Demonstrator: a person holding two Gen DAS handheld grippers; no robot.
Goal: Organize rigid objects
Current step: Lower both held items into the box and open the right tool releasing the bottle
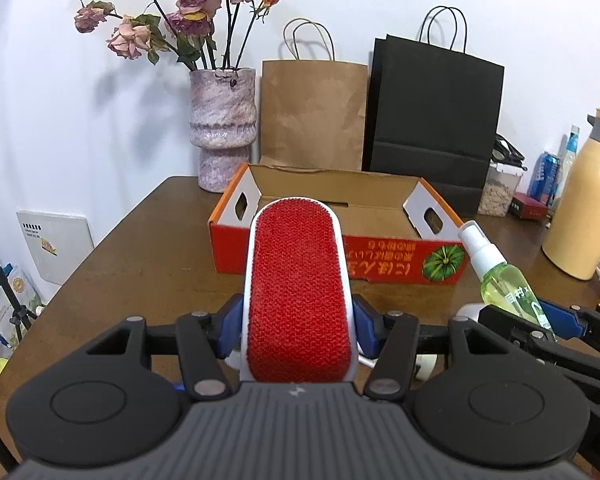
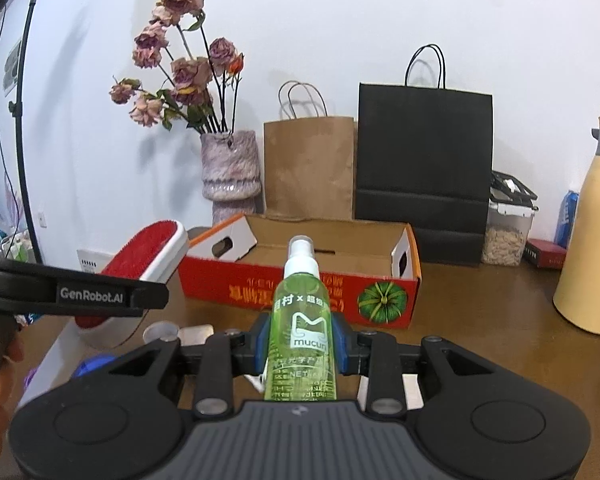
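Observation:
My left gripper [image 1: 298, 330] is shut on a lint brush [image 1: 298, 292] with a red pad and white rim, held above the table and pointing at the box. The same lint brush [image 2: 140, 264] shows at the left of the right wrist view. My right gripper [image 2: 300, 346] is shut on a green spray bottle [image 2: 302, 320] with a white nozzle, its blue pads pressing both sides. That spray bottle [image 1: 500, 276] also appears at the right of the left wrist view. An open red cardboard box [image 1: 384, 260] with a pumpkin picture stands ahead of both grippers; the box [image 2: 260, 288] looks empty inside.
Behind the box stand a mottled vase of dried roses [image 1: 224, 128], a brown paper bag [image 1: 312, 116] and a black paper bag [image 1: 432, 120]. A cream thermos [image 2: 596, 236], a clear food container [image 2: 508, 232] and cans [image 1: 546, 176] stand at the right. Small items [image 2: 180, 332] lie below the brush.

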